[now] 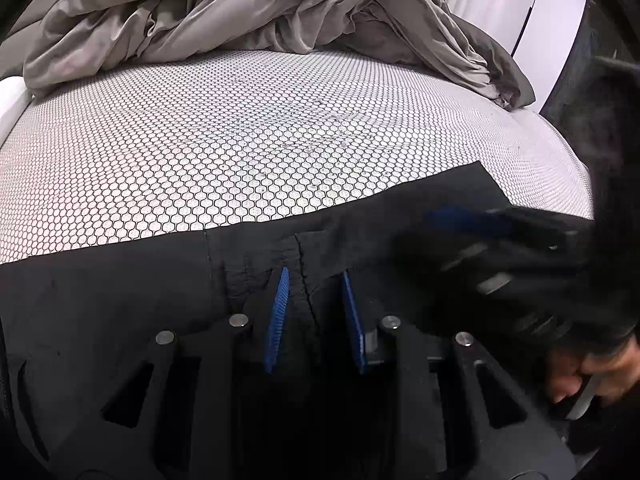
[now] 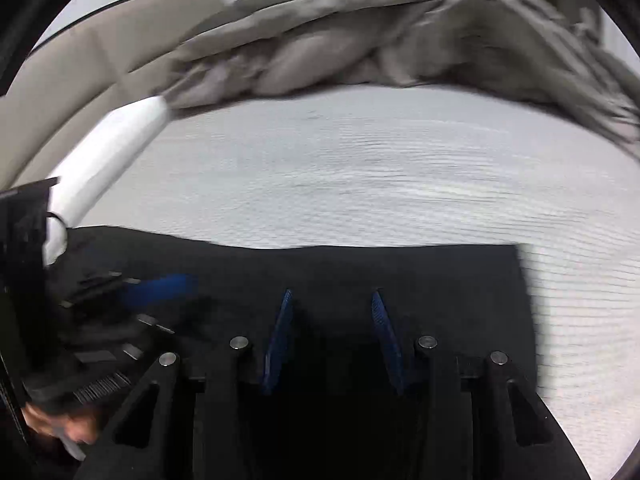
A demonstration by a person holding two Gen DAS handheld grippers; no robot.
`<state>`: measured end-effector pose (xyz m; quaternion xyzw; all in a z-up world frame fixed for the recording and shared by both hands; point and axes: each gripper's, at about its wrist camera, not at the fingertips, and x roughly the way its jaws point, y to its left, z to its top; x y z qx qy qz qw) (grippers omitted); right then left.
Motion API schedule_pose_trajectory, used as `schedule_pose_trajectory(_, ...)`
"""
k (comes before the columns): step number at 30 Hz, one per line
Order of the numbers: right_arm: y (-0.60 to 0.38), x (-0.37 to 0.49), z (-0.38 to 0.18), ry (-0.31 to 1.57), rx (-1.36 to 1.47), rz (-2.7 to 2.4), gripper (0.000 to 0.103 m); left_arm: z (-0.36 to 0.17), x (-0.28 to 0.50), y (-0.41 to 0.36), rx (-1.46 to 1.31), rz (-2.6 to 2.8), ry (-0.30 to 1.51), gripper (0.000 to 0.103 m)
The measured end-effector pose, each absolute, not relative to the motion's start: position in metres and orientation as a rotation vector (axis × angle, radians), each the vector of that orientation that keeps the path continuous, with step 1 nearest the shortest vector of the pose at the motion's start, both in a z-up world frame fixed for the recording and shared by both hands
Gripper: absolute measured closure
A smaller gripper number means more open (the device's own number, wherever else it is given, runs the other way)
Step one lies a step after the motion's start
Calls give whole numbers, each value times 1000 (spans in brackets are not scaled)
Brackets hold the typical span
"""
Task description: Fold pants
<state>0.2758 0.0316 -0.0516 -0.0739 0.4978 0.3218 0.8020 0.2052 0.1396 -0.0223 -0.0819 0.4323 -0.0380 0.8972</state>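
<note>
- Pants (image 1: 120, 300): flat, long axis along mattress (image 1: 240, 140) near edge.
- Left gripper (image 1: 314, 280): wide, over seam.
- Right gripper (image 2: 332, 300): wide, over pants.

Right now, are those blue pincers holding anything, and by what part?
Nothing is clearly held. The left gripper and the right gripper both stand open over the black pants, near their far edge; no cloth is visibly pinched.

My right gripper (image 2: 332, 300) hung over the black pants (image 2: 440, 280) with its blue pads parted. The left gripper (image 2: 160, 286) blurred beside it; a grey duvet (image 2: 360, 40) lay beyond.
</note>
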Motion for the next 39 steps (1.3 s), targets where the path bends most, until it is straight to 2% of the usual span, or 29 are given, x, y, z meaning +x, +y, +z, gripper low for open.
schedule_pose_trajectory(2, 45, 278, -67, 1094, -247, 666, 60, -23, 205, 140, -171, -88, 899, 77)
schedule_pose_trajectory(7, 14, 293, -66, 1038, -398, 443, 60, -23, 201, 140, -172, -93, 894, 77)
schedule_pose_trajectory(12, -35, 304, -53, 993, -333, 321, 58, -21, 199, 134, -128, -68, 894, 77)
schedule_pose_trajectory(17, -26, 261, -23, 1005, -233, 561, 58, 12, 173, 125, -53, -9, 849, 77)
schedule_pose_trajectory(18, -24, 254, -24, 1019, -234, 600, 58, 20, 163, 121, -49, -45, 822, 75)
schedule_pose_trajectory(21, -3, 247, -40, 1074, -257, 657, 58, 16, 148, 109, -44, -133, 832, 61)
schedule_pose_trajectory(24, -1, 244, -47, 1069, -331, 637, 58, -14, 149, 104, -49, -168, 925, 60)
schedule_pose_trajectory(26, -18, 247, -47, 1043, -426, 561, 57, -18, 145, 107, -65, -184, 899, 59)
schedule_pose_trajectory(27, -30, 248, -48, 1031, -450, 522, 53, -17, 144, 109, -73, -190, 898, 59)
schedule_pose_trajectory(34, -90, 238, -22, 996, -259, 463, 52, -1, 135, 101, -37, -145, 875, 59)
schedule_pose_trajectory(37, -64, 214, -9, 963, -212, 611, 51, 8, 133, 91, -13, -165, 854, 59)
schedule_pose_trajectory(39, -41, 201, -18, 1006, -214, 688, 51, 3, 135, 82, 9, -206, 879, 57)
